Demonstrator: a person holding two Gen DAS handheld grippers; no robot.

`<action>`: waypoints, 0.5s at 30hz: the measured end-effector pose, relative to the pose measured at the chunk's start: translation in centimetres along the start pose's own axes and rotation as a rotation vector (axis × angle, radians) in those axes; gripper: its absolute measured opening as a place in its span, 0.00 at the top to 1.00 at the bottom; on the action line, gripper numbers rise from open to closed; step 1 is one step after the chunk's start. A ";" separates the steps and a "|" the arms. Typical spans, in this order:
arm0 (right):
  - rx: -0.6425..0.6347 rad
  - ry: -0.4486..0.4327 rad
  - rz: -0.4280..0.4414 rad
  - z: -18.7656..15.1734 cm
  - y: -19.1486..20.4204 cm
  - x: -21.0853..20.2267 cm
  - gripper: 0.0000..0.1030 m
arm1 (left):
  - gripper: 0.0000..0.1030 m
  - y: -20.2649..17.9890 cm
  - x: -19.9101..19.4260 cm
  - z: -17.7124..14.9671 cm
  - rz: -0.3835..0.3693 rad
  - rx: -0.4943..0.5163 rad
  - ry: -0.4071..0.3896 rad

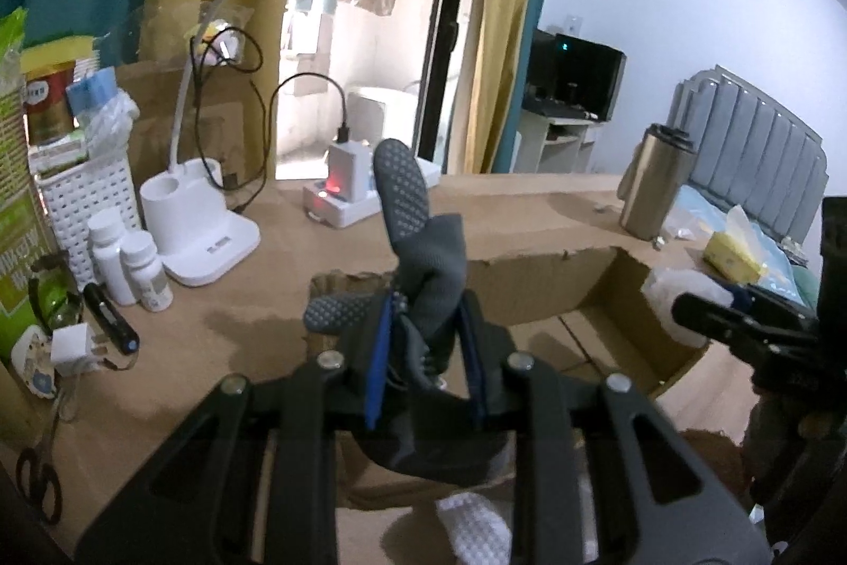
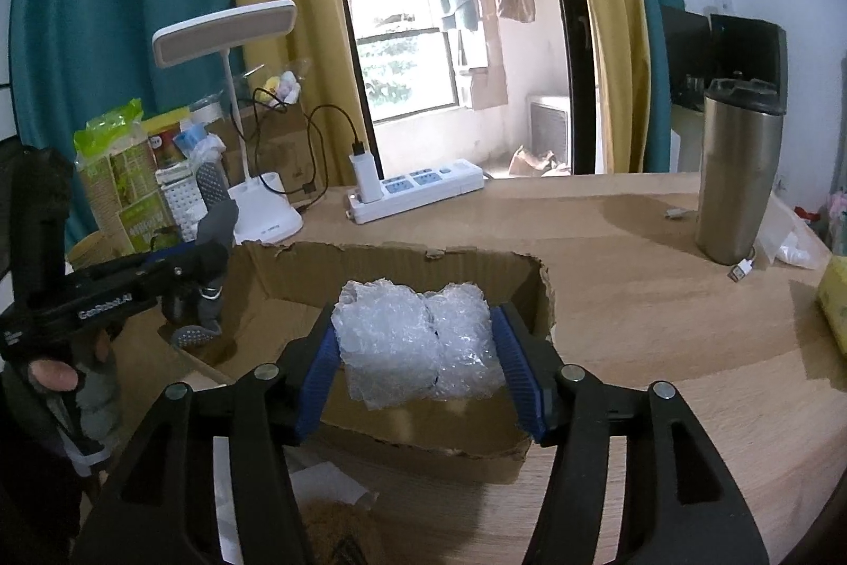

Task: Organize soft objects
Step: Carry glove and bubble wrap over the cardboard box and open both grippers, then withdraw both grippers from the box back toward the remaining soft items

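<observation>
Your sock (image 1: pixel 423 247) is grey with a dotted sole, the wrap (image 2: pixel 418 342) clear and bubbled, the box (image 2: pixel 402 268) plain brown (torn edges too), and both sets of pads (image 2: pixel 516 369) blue.

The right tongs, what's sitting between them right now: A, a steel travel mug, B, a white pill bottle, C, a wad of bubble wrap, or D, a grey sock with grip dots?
C: in the right wrist view a wad of bubble wrap sits between the blue pads of the right tongs, above the cardboard box; the grey sock is in the left tongs.
</observation>
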State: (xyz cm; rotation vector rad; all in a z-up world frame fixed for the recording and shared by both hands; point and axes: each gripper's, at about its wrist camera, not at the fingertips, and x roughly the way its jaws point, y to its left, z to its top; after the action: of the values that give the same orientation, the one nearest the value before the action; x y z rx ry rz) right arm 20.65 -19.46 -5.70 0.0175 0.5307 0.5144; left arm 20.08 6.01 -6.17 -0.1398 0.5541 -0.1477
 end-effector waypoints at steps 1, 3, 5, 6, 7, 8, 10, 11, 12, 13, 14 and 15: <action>0.000 -0.002 -0.003 0.0 0.0 0.0 0.37 | 0.71 -0.1 -0.1 0.0 -0.005 0.003 -0.002; -0.003 -0.008 -0.013 0.0 0.0 -0.1 0.34 | 0.70 -0.6 -0.3 0.1 -0.005 0.014 -0.003; -0.015 -0.010 -0.032 -0.1 0.0 -0.2 0.29 | 0.69 -0.8 -0.3 0.1 0.004 0.018 0.001; -0.020 -0.014 -0.039 -0.1 0.1 -0.3 0.26 | 0.65 -0.8 -0.2 0.1 0.015 0.019 0.004; -0.025 -0.017 -0.043 -0.2 0.1 -0.5 0.26 | 0.48 -0.9 -0.3 0.1 0.023 0.020 0.006; -0.027 -0.020 -0.045 -0.2 0.1 -0.6 0.26 | 0.29 -0.9 -0.3 0.1 0.036 0.022 0.006; -0.026 -0.025 -0.043 -0.2 0.1 -1.0 0.25 | 0.22 -1.0 -0.7 0.1 0.047 0.025 -0.002; -0.025 -0.028 -0.044 -0.2 0.0 -1.1 0.25 | 0.22 -1.0 -1.1 0.1 0.039 0.021 -0.010; -0.026 -0.032 -0.045 -0.2 0.0 -1.3 0.25 | 0.22 -1.0 -1.5 0.2 0.031 0.018 -0.023; -0.025 -0.035 -0.046 -0.1 0.0 -1.5 0.25 | 0.21 -1.1 -1.8 0.2 0.029 0.018 -0.032; -0.025 -0.038 -0.046 -0.1 0.0 -1.7 0.25 | 0.21 -1.1 -2.0 0.2 0.034 0.023 -0.036; -0.026 -0.043 -0.046 -0.1 0.0 -2.0 0.25 | 0.21 -1.2 -2.3 0.3 0.042 0.029 -0.040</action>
State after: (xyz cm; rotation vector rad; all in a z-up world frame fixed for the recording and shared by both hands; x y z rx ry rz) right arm 19.13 -20.37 -4.83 -0.0083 0.4813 0.4745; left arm 18.21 5.22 -4.55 -0.1032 0.5147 -0.1121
